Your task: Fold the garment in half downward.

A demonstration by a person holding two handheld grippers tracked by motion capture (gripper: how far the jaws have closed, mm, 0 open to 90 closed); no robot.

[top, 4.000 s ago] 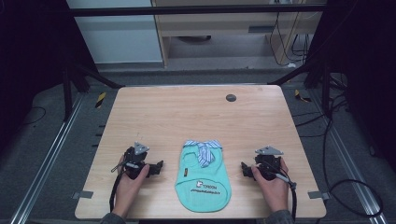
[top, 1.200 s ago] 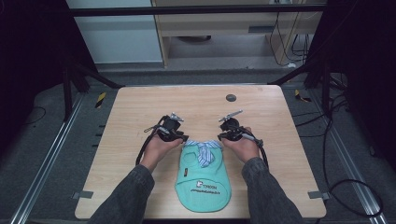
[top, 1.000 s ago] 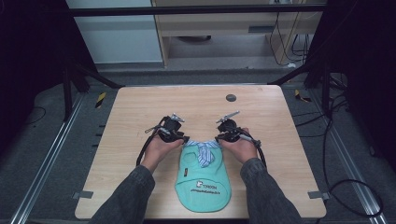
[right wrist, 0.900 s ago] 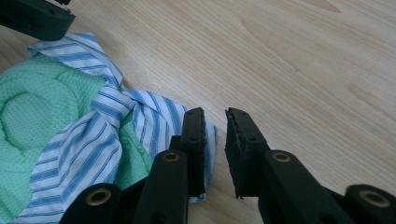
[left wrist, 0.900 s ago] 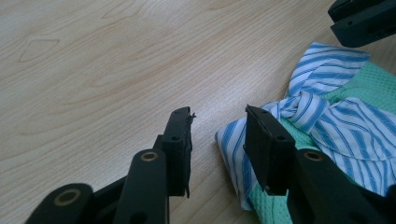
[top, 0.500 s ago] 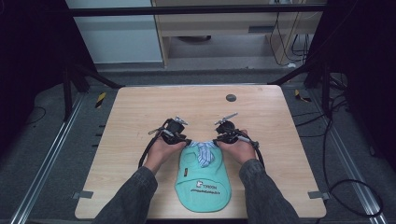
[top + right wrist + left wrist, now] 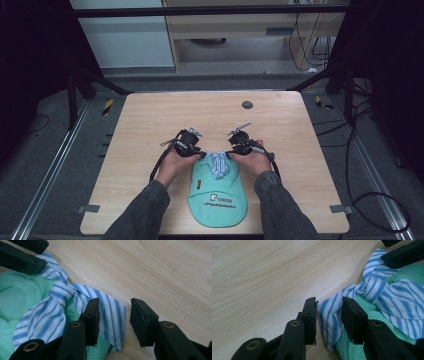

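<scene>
I look down on a pale wooden table (image 7: 150, 125) from above. Near its front edge, at the middle, lies a mint-green bib (image 7: 218, 195), flat on the wood, with dark lettering across its near, rounded end. At its far end sits a blue-and-white striped tie (image 7: 218, 164), knotted in the middle with its two tails spreading left and right.

My two hands come in from the near edge, in dark sleeves. The left hand (image 7: 172, 162) holds the left gripper (image 7: 200, 154) at the left side of the tie; the right hand (image 7: 256, 161) holds the right gripper (image 7: 231, 153) at the right side. The two grippers face each other across the knot, close together.

In the left gripper view, the jaws stand spread, with the edge of one striped tail lying between them — the cloth sits in the gap, and neither pad presses it. The green waffle-textured fabric shows just beside and under that tail.

In the right gripper view, the jaws are likewise spread. The other striped tail lies flat on the wood, partly under one jaw and reaching into the gap — nothing is pinched.

A small dark round disc (image 7: 247, 104) lies on the far part of the table, well apart from the bib.
</scene>
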